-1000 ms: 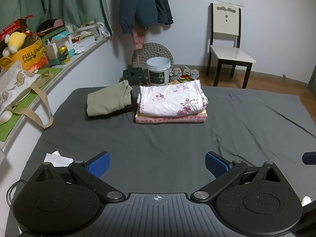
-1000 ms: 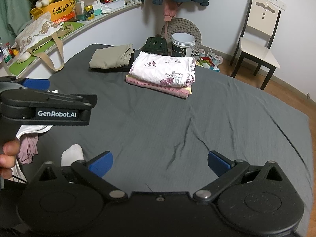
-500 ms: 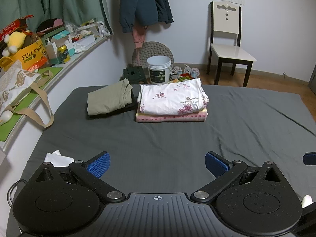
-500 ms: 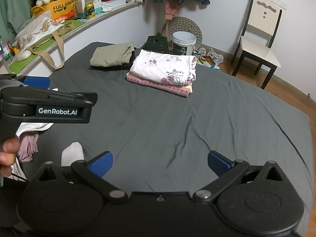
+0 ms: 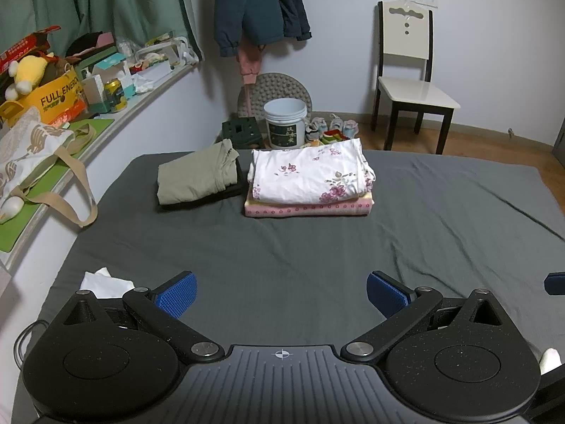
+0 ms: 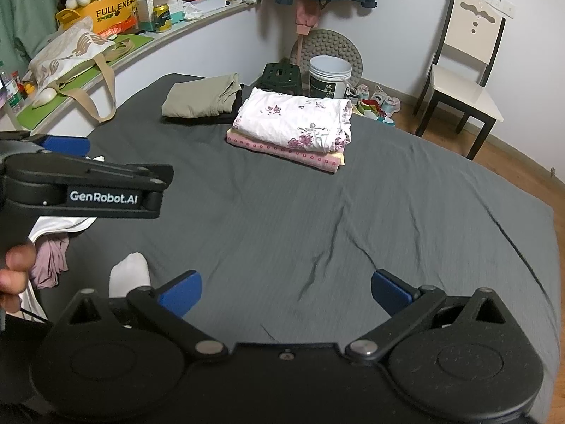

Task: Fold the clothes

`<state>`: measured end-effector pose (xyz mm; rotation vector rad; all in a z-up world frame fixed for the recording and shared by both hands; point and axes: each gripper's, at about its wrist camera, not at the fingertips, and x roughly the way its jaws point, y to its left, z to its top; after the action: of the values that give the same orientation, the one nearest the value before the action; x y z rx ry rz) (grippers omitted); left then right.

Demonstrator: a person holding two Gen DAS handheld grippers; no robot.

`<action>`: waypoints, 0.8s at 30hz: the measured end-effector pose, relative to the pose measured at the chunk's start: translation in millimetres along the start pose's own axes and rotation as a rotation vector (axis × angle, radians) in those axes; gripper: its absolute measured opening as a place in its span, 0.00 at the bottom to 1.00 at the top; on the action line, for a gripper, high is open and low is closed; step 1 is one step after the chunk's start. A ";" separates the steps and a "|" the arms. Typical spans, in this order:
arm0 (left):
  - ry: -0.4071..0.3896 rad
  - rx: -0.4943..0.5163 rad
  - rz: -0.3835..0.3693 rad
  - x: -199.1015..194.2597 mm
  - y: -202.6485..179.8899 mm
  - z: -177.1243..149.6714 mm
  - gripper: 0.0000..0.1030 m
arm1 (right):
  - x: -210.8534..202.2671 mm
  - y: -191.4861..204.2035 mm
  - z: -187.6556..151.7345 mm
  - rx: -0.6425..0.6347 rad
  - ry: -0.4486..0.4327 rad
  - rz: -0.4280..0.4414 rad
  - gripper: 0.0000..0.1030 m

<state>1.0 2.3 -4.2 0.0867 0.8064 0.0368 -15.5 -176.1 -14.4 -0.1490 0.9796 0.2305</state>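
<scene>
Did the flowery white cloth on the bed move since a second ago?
No. In the left wrist view the flowery white cloth sits on the pink folded cloth beside the olive folded clothes, just as before.

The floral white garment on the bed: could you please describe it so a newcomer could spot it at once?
Start at the grey bed and look to its far edge, towards the white bucket on the floor. Two folded piles lie there side by side. The floral white garment tops the right pile, on a pink dotted cloth; the left pile is plain olive.

Open grey sheet [image 5: 300, 247] ahead of both tools; 2 folded stacks, olive [image 5: 197, 176] and floral [image 5: 307, 176], block its far edge.
</scene>
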 end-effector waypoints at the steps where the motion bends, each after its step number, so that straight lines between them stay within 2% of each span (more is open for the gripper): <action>1: 0.001 -0.001 -0.001 -0.2 0.3 -0.1 1.00 | 0.1 0.2 -0.1 -0.001 0.000 0.000 1.00; 24: -0.006 -0.009 -0.019 -3.7 0.0 3.7 1.00 | -1.5 1.8 -0.7 -0.016 -0.002 -0.004 1.00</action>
<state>1.1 1.9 1.0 0.0708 0.8010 0.0220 -17.4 -174.7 -13.5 -0.1650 0.9752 0.2352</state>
